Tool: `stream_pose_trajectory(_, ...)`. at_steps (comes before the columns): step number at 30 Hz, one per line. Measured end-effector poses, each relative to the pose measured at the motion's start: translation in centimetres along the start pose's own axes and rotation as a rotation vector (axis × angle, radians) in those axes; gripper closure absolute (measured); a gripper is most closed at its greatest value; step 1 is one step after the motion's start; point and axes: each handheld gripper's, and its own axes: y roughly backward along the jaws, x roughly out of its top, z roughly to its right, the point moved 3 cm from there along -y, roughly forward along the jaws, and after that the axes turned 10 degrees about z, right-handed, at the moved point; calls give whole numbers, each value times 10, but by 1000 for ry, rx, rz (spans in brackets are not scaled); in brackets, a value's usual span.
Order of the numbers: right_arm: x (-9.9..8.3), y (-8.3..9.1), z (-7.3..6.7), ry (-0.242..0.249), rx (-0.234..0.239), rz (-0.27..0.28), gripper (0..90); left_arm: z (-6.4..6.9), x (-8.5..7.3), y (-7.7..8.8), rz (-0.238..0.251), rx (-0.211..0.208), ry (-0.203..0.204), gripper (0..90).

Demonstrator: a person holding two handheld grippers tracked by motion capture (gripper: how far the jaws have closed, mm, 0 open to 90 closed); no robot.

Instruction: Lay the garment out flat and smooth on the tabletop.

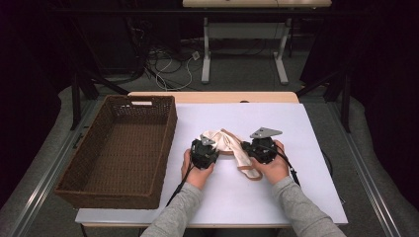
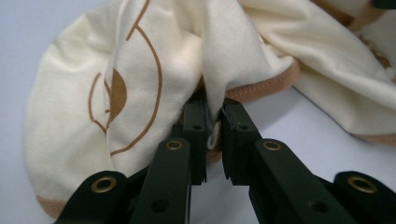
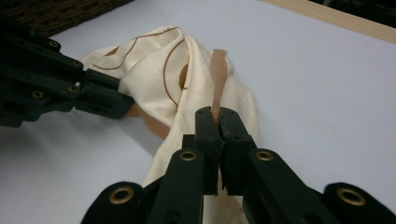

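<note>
A cream cloth (image 1: 228, 143) with tan trim and a brown line print lies crumpled on the white table top (image 1: 296, 148). In the left gripper view my left gripper (image 2: 214, 119) pinches a fold of the cloth (image 2: 140, 84) at its tan hem, jaws shut on it. My right gripper (image 3: 217, 122) is shut on a tan strap edge of the cloth (image 3: 187, 79). In the high view the left gripper (image 1: 207, 146) sits at the cloth's left side and the right gripper (image 1: 251, 147) at its right, each held by a hand. The left gripper (image 3: 107, 100) also enters the right gripper view from the left.
A large brown wicker basket (image 1: 163, 143) stands on the table's left part, close beside the left hand. A wooden edge (image 1: 212, 97) runs along the table's far side. Desk legs and cables lie on the floor beyond.
</note>
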Motion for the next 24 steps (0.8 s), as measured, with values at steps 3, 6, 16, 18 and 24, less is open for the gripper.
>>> stream_pose_trajectory(3, 4, 11, 7, -30, -1, 27, 878, -9, 12, 2, 25, 18, 10, 823)
stream_pose_trajectory(6, 8, 23, 14, -72, 0, 52, 879, -16, 26, 5, 62, 42, 29, 825)
stream_pose_trajectory(16, 10, 62, 33, -128, -27, 115, 880, -32, 59, 3, 106, 79, 50, 828)
stream_pose_trajectory(18, 7, 69, 37, -136, -40, 121, 880, -35, 64, 2, 111, 86, 56, 828)
stream_pose_trajectory(24, -7, 83, 57, -184, -84, 113, 880, -42, 72, 1, 115, 106, 54, 828)
